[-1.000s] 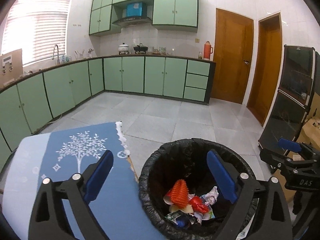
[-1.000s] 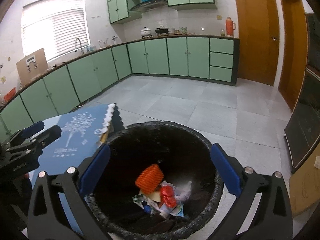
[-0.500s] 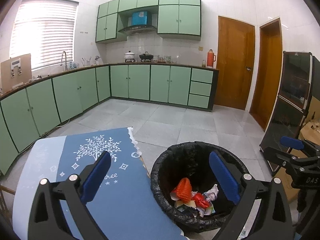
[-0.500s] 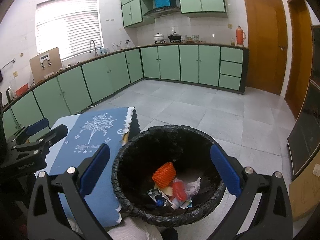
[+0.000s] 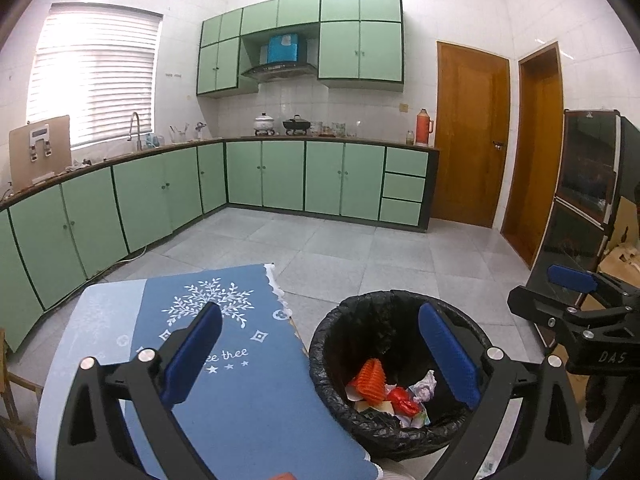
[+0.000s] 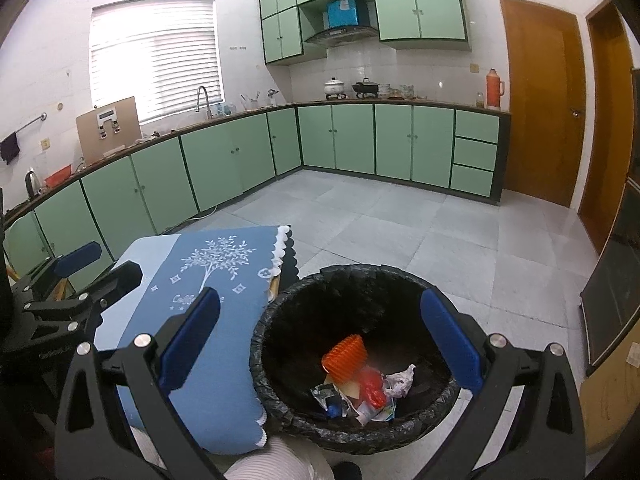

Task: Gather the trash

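Note:
A round bin with a black bag (image 5: 332, 356) (image 6: 272, 376) stands on the floor beside a table. Inside lie an orange ribbed foam net (image 5: 370, 376) (image 6: 345, 357), a red wrapper (image 5: 402, 398) (image 6: 372, 388), crumpled white paper (image 5: 424, 385) (image 6: 400, 380) and other scraps. My left gripper (image 5: 320, 354) is open and empty above the table's right edge and the bin. My right gripper (image 6: 320, 344) is open and empty above the bin. Each gripper shows in the other's view: the right one (image 5: 576, 300), the left one (image 6: 76, 276).
The table carries a blue cloth with a white tree print (image 5: 240, 380) (image 6: 208, 292). Green cabinets (image 5: 280, 178) line the far and left walls. Wooden doors (image 5: 472, 136) stand at the right. A dark glass cabinet (image 5: 584, 200) and cardboard boxes (image 5: 624, 240) stand at far right. Grey tiled floor (image 6: 400, 220) lies beyond.
Both grippers have risen and pulled back from the bin, so the bin looks smaller and more of the table shows. Both stay open and empty.

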The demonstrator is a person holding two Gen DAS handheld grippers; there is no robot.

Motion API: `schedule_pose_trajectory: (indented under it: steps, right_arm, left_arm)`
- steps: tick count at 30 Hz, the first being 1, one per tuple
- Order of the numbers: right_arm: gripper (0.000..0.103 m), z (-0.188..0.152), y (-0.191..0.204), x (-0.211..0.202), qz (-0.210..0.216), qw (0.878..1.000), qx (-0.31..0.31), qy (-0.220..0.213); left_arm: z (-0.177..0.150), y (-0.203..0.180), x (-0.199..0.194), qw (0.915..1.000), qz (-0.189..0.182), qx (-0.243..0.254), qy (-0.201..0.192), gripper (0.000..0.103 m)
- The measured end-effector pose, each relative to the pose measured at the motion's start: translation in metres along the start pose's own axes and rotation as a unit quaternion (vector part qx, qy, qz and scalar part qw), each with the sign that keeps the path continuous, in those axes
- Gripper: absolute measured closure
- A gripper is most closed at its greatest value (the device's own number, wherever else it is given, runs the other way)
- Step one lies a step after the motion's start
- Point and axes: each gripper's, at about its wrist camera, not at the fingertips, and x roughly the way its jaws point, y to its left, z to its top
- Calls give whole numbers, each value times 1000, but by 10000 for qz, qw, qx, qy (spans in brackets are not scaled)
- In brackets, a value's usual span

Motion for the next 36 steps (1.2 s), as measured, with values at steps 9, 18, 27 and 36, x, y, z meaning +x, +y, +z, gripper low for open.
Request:
schedule_pose_trajectory:
  steps: [9,18,27,36]
  right_arm:
    - [6,3,10,-5,82,9999,-74,-61]
    - [5,5,12,-7,99,9998,-115,-85]
    - [6,7,18,-8,143,9998,-136,-79]
    - [5,7,21,-8,155,9997,-147,-79]
  left_arm:
    - [4,3,-11,9999,65,-24,-99,6]
    - [4,6,-15,9999,84,-45,-125,6]
    - [3,11,-19,9998,121,-116,-129,6]
    - [3,12,-19,9998,135,-108,-133,6]
